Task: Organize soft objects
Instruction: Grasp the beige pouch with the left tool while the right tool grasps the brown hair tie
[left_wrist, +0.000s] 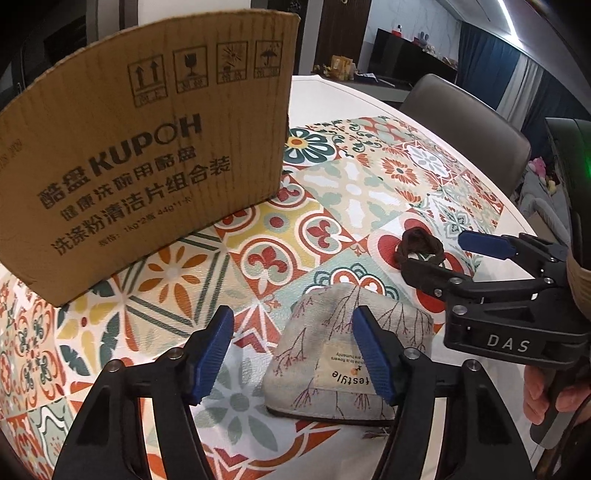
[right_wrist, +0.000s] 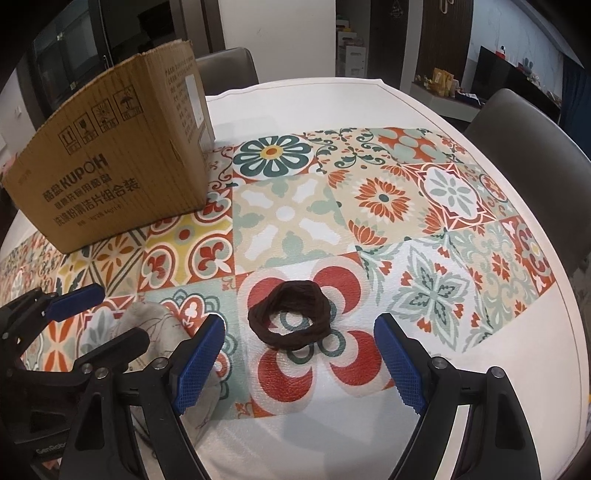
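Observation:
A grey fabric pouch (left_wrist: 343, 354) with a branch print and a cream label lies on the patterned mat. My left gripper (left_wrist: 295, 358) is open just above its near left part; its right finger overlaps the pouch. A dark brown coiled hair band (right_wrist: 290, 319) lies on the mat, also in the left wrist view (left_wrist: 419, 245). My right gripper (right_wrist: 299, 365) is open and empty, just short of the band. It shows from the side in the left wrist view (left_wrist: 443, 254). The pouch (right_wrist: 155, 325) shows at the lower left of the right wrist view. The left gripper (right_wrist: 99, 317) shows there over the pouch.
An open brown cardboard box (left_wrist: 140, 144) printed KUPOH stands on the mat at the far left, also in the right wrist view (right_wrist: 110, 173). The round white table (right_wrist: 554, 332) has grey chairs (right_wrist: 532, 125) behind it.

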